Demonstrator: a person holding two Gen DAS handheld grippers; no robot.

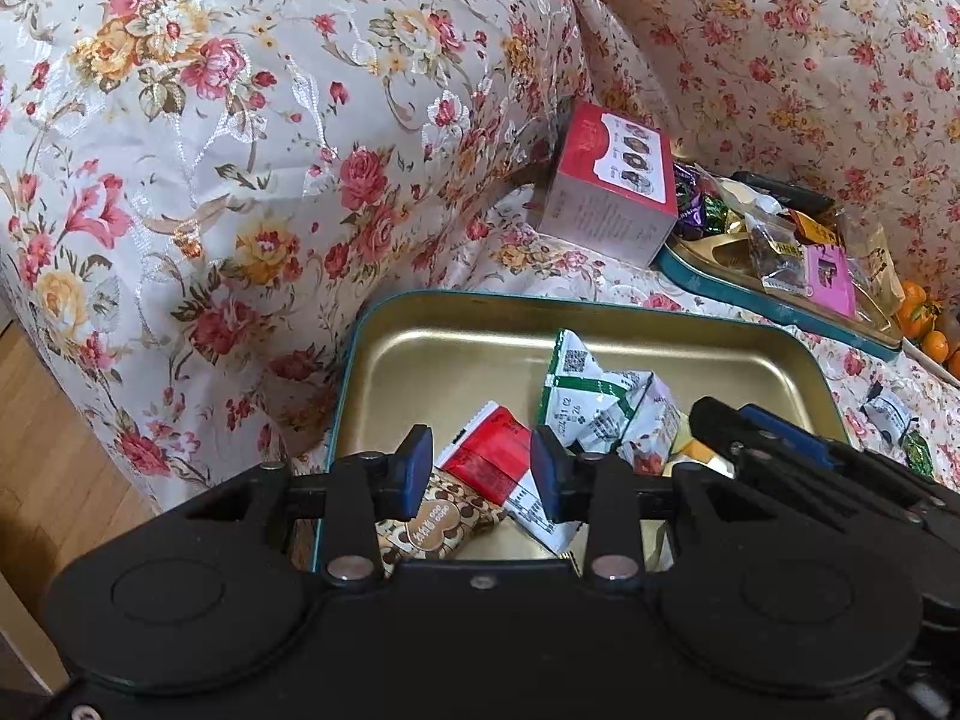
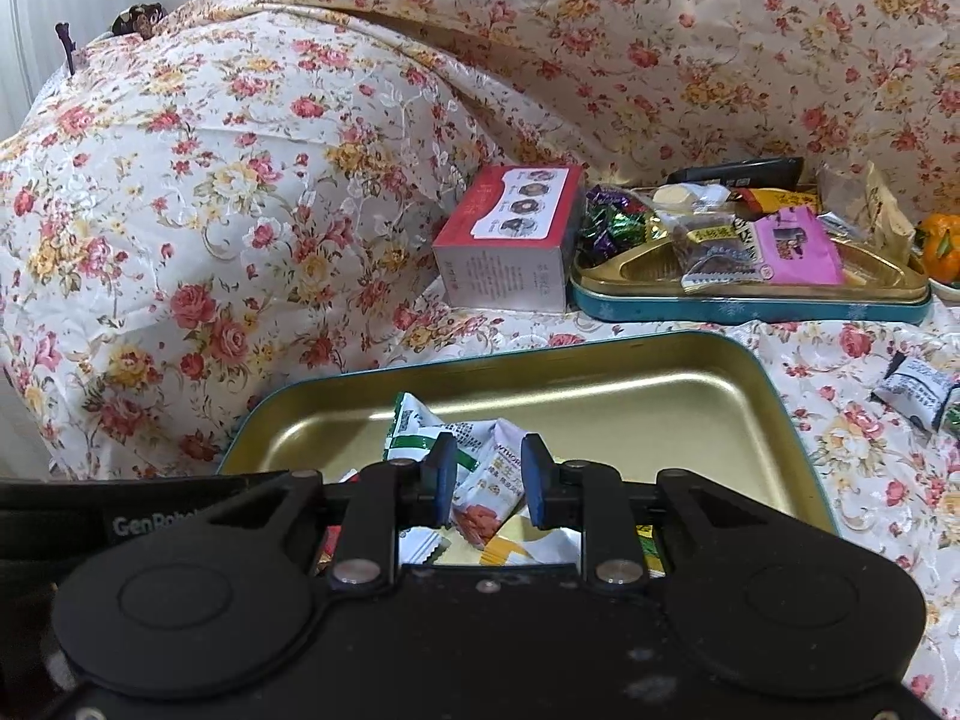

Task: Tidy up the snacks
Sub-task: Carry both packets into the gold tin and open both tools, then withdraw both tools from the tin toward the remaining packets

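Note:
A gold tin tray with a teal rim [image 1: 540, 295] [image 2: 660, 396] lies on the flowered cloth and holds several snack packets. My left gripper [image 1: 482, 471] hangs over its near end, its blue pads closed against a red and white packet [image 1: 489, 456] that rests on a brown spotted packet [image 1: 438, 522]. Green and white packets [image 1: 576, 378] [image 2: 414, 426] are heaped in the middle of the tray. My right gripper [image 2: 487, 480] [image 1: 738, 420] is beside that heap, shut on a white packet with a red fruit picture [image 2: 480, 516].
A second teal tin [image 1: 750, 294] [image 2: 750, 309] full of sweets and packets sits behind, with a red box [image 1: 606, 192] [image 2: 510, 240] at its left end. Oranges [image 1: 918, 312] [image 2: 942, 246] lie far right. Loose packets [image 1: 888, 420] [image 2: 918, 390] rest on the cloth. Wooden floor [image 1: 48, 450] shows at left.

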